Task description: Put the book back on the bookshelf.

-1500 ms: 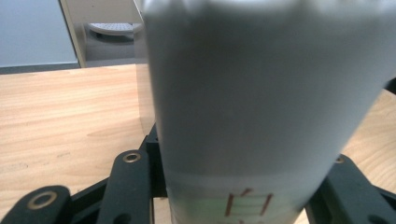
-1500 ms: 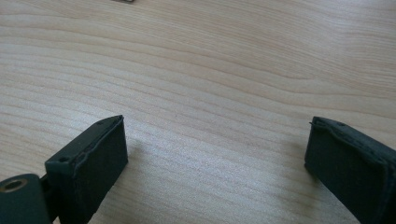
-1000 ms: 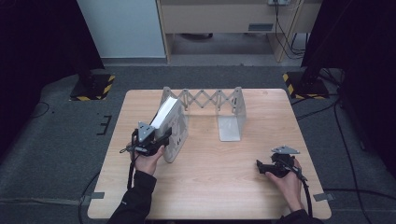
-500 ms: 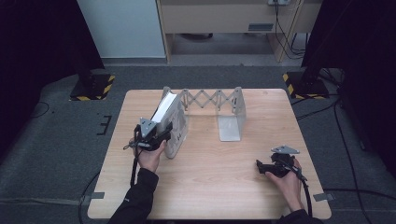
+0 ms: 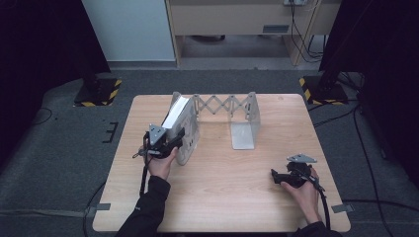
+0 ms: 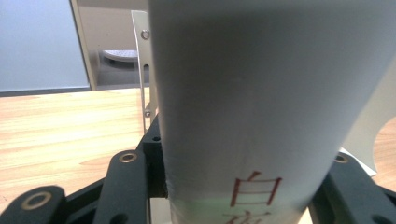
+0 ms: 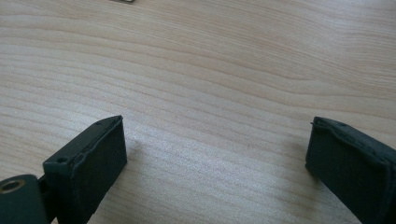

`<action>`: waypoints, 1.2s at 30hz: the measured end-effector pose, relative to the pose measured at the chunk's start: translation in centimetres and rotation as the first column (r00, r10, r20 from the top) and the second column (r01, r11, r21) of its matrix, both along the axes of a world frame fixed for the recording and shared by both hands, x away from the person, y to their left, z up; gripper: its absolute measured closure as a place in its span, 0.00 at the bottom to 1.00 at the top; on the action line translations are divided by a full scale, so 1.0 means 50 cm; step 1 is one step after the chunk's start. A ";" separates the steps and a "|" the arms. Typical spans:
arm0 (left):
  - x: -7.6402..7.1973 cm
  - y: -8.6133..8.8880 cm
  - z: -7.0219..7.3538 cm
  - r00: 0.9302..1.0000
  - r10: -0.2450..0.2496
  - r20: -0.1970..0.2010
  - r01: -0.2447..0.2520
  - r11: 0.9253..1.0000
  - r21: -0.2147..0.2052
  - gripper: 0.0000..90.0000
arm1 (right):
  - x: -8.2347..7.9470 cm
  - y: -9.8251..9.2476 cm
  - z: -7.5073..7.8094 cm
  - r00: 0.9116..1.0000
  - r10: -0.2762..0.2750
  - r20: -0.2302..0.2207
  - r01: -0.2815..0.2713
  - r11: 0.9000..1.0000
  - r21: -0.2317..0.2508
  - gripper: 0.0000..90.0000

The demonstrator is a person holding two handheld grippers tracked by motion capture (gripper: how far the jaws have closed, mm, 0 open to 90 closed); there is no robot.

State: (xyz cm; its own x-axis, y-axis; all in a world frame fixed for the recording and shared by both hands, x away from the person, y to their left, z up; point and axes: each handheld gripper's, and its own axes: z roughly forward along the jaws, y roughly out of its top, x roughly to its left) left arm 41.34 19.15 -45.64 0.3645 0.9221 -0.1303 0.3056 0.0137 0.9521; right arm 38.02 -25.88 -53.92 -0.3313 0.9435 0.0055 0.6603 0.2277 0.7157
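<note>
A white book (image 5: 176, 113) with red characters on its spine (image 6: 261, 93) leans tilted against the left end plate of an expanding metal book rack (image 5: 225, 104). My left gripper (image 5: 174, 138) is shut on the book's lower edge, its black fingers (image 6: 128, 182) pressed to both sides. My right gripper (image 5: 274, 177) rests low over the table (image 5: 222, 197) at the front right. It is open, and only bare wood lies between its jaws (image 7: 217, 154).
The rack's scissor lattice spans to a right end plate (image 5: 245, 129) that stands on the table's back half. Behind the book stands a thin metal plate (image 6: 141, 70). Beyond the table's far edge are a dark floor and yellow-black striped stand bases (image 5: 101, 94).
My left gripper, with the book in it, has edged slightly forward toward the rack. The right gripper has stayed put.
</note>
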 end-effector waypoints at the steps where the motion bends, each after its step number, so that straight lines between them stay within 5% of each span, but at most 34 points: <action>1: 0.000 0.000 0.000 1.000 0.000 0.000 0.000 1.000 0.000 0.52 | 0.000 0.000 0.000 1.000 0.000 0.000 0.000 1.000 0.000 0.06; 4: -0.003 0.003 -0.010 1.000 -0.023 0.003 0.023 0.999 -0.035 0.51 | 0.000 0.000 0.000 1.000 0.000 0.000 0.000 1.000 0.000 0.06; 7: -0.007 0.001 -0.013 1.000 -0.021 0.007 0.021 1.000 -0.020 0.51 | 0.000 0.000 0.000 1.000 0.000 0.000 0.000 1.000 0.000 0.06; 10: -0.007 0.005 -0.021 0.999 -0.033 -0.034 0.033 0.999 -0.004 0.50 | 0.000 0.000 0.000 1.000 0.000 0.001 0.000 1.000 0.000 0.06; 11: -0.011 0.008 -0.032 0.999 -0.035 -0.016 0.035 0.999 -0.025 0.49 | 0.000 0.000 0.000 1.000 0.000 0.000 0.000 1.000 0.000 0.06; 16: -0.014 0.011 -0.044 0.998 -0.050 -0.046 0.050 0.999 -0.020 0.49 | 0.000 0.000 0.000 1.000 0.000 0.000 0.000 1.000 0.000 0.06; 19: -0.017 0.011 -0.056 0.999 -0.048 -0.017 0.047 0.998 -0.039 0.51 | 0.000 0.000 0.000 1.000 0.000 0.000 0.000 1.000 0.000 0.06; 23: -0.019 0.007 -0.053 1.000 -0.026 -0.012 0.026 1.000 -0.005 0.55 | 0.000 0.000 0.000 1.000 0.000 0.000 0.000 1.000 0.000 0.06; 24: -0.021 0.001 -0.047 1.000 -0.008 -0.010 0.008 0.999 0.046 0.56 | 0.000 0.000 0.000 1.000 0.000 0.000 0.000 1.000 0.000 0.06; 25: -0.021 -0.001 -0.045 1.000 -0.005 -0.012 0.006 0.998 0.055 0.56 | 0.000 0.000 0.000 1.000 0.002 -0.002 -0.002 1.000 -0.001 0.06; 36: -0.005 -0.002 -0.042 0.999 0.044 -0.013 -0.043 0.999 0.034 0.57 | 0.001 0.001 0.001 1.000 0.002 -0.008 -0.002 1.000 -0.002 0.06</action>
